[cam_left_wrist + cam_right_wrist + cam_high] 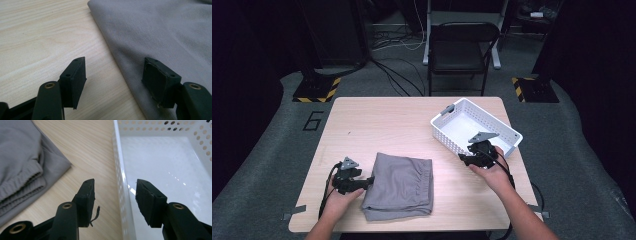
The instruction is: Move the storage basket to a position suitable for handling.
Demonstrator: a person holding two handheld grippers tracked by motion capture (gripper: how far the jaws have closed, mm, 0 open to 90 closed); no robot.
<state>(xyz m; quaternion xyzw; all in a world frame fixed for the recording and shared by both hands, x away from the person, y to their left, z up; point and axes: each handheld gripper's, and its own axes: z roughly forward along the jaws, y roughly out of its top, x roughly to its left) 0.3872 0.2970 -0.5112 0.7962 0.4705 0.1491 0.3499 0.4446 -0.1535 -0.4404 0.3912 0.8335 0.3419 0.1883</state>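
On one table point(412, 120): one folded grey garment point(401, 186), one white basket point(474, 127).

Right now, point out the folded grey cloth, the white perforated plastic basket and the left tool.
Folded grey fabric garment point(399, 186): high view, middle of its top layer.
White perforated plastic basket point(451, 136): high view, near side wall.
Left tool point(113, 77): left gripper view, midway between its open black pads, over the garment's edge.

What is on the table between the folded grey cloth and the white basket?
Nothing lies there: between the folded grey cloth and the white basket the high view shows bare wooden table. The right gripper view shows the same bare strip.
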